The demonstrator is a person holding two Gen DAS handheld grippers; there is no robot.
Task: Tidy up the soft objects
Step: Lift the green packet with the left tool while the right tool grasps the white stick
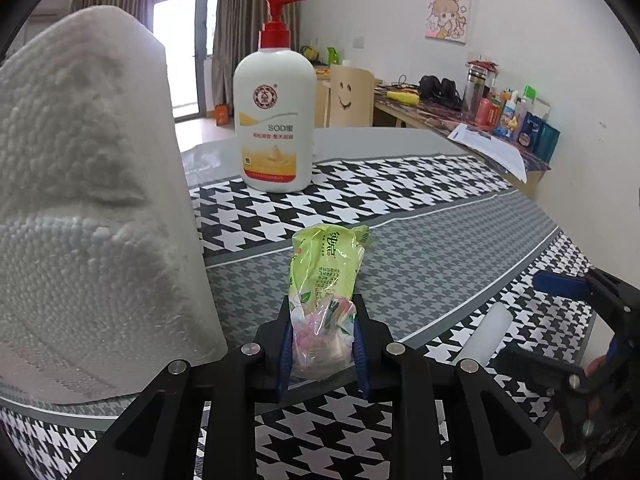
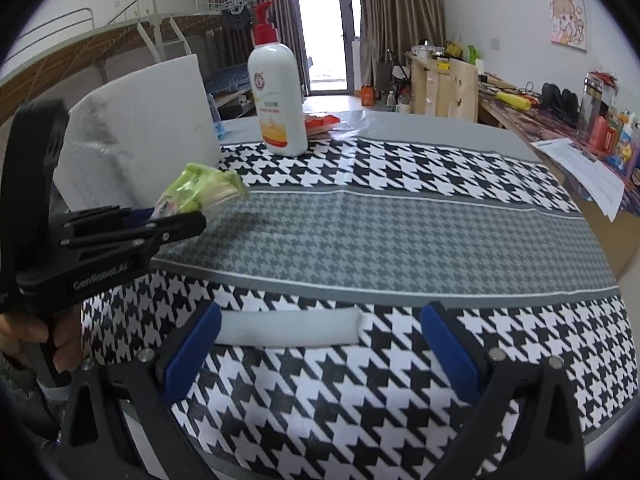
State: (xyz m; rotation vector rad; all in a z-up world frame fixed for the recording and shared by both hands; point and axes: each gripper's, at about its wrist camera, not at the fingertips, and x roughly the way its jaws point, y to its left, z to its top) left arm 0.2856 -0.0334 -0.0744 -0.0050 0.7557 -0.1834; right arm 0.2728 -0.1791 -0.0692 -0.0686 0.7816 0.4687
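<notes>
At the far left stands a big white foam block (image 1: 92,200), upright on the worktop (image 1: 440,248), its pebbled face dented, so it is soft and very light; I judge it bulky for tongs and best pinched at a thin edge or corner. Just right of it the left tongs (image 1: 322,344) are closed on the near end of a green tissue packet (image 1: 326,272), held off the patterned cloth and pointing away toward the far side. The packet looks limp and its plastic wrap slick; gripped by one end it may droop or slide, so a hold nearer the middle would likely be steadier. Beyond, a pump lotion bottle (image 1: 276,120) stands upright, rigid and probably not part of the sorting. Further right and near, a small white foam strip (image 2: 286,328) lies flat on the cloth, crosswise between the widely spread right tongs (image 2: 320,344), untouched. It should squash easily; pinching across its narrow width seems best.
</notes>
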